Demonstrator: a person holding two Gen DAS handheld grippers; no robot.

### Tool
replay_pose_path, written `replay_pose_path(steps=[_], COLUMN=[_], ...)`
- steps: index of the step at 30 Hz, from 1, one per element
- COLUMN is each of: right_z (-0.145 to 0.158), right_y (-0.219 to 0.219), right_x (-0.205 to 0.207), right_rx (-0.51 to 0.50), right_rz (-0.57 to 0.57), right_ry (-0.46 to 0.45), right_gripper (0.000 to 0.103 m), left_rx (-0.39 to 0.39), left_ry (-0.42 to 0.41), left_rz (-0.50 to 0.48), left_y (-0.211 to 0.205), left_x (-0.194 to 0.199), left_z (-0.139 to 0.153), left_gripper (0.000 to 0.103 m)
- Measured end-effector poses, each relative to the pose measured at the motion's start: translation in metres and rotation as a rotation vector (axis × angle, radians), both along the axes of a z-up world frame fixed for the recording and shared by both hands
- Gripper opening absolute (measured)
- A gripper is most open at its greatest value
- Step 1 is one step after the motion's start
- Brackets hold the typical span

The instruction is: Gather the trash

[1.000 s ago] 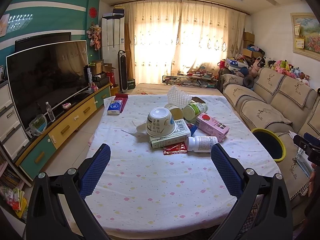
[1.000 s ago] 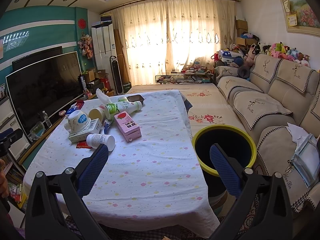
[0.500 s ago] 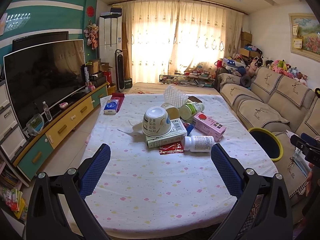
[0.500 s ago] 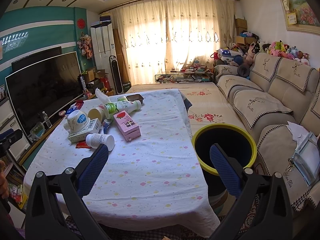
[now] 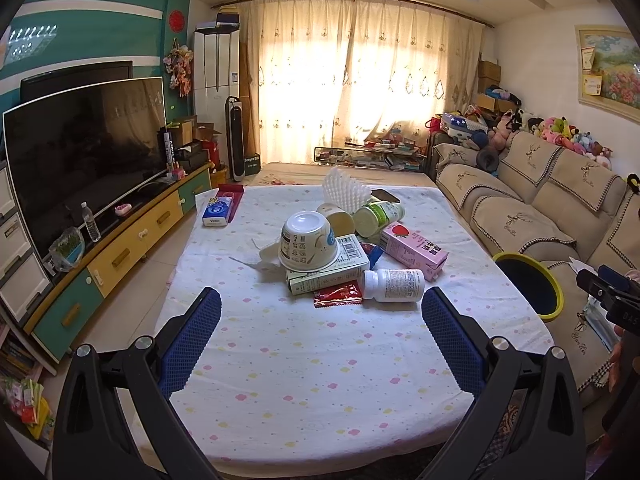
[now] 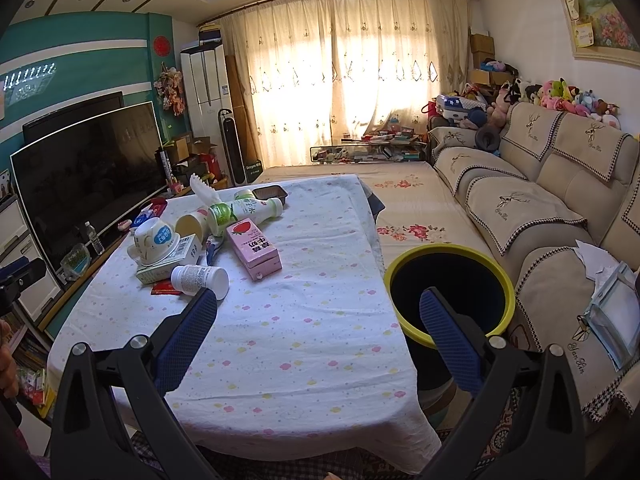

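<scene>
Lying sideways, white pill bottle (image 5: 394, 285) cap points left; left claw (image 5: 320, 322), right claw (image 6: 319, 316) spread, empty.

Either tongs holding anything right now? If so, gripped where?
Nothing held. Left tongs and right tongs are both open and empty, above the tablecloth, short of the trash pile; the white pill bottle lies untouched.

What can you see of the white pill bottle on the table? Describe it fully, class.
The pill bottle is white, plastic-looking, with a white cap and a printed label round its body. It lies on its side on the dotted cloth, at the near edge of the trash pile, cap end nearest the red wrapper. The pink carton lies just behind it; contact is unclear. Neither gripper touches it.
</scene>
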State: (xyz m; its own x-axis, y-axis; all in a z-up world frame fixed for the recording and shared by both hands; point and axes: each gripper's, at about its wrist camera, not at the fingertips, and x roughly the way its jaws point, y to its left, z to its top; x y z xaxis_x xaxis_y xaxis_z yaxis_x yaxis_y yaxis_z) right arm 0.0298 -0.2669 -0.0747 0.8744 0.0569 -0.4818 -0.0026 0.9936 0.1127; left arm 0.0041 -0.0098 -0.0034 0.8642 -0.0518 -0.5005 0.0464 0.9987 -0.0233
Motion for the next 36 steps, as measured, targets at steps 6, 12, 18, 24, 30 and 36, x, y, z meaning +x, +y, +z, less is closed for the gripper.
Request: replay_pose_path(steps=[6, 12, 18, 24, 30, 36], right_z=[0.000, -0.002, -0.002, -0.004, -0.009, -0.011], right_y=[0.000, 0.000, 0.000, 0.000, 0.002, 0.005], right_x=[0.000, 0.000, 0.001, 0.001, 0.007, 0.009], right_rx=[0.000, 0.002, 0.003, 0.005, 0.007, 0.005], right_rz=[0.000, 0.001, 0.001, 0.002, 0.006, 0.012], right_ry=[0.001, 0.003, 0.005, 0.008, 0.030, 0.045], right_gripper=[0.097, 0.097, 0.097, 0.097, 0.097, 0.097], left_rx=[0.000, 0.000, -0.001, 0.000, -0.003, -0.006], left_ry=[0.001, 0.003, 0.005, 0.007, 0.017, 0.034], left_rz=[-0.001, -0.005, -0.004, -0.006, -0.003, -0.004], left_y=[0.000, -0.001, -0.001, -0.002, 0.000, 0.003], left_x=[0.000, 0.001, 0.001, 0.001, 0.003, 0.009], left_z=[0.000, -0.001, -0.001, -0.003, -0.006, -0.013], left_gripper=[0.099, 0.099, 0.099, 0.099, 0.099, 0.099])
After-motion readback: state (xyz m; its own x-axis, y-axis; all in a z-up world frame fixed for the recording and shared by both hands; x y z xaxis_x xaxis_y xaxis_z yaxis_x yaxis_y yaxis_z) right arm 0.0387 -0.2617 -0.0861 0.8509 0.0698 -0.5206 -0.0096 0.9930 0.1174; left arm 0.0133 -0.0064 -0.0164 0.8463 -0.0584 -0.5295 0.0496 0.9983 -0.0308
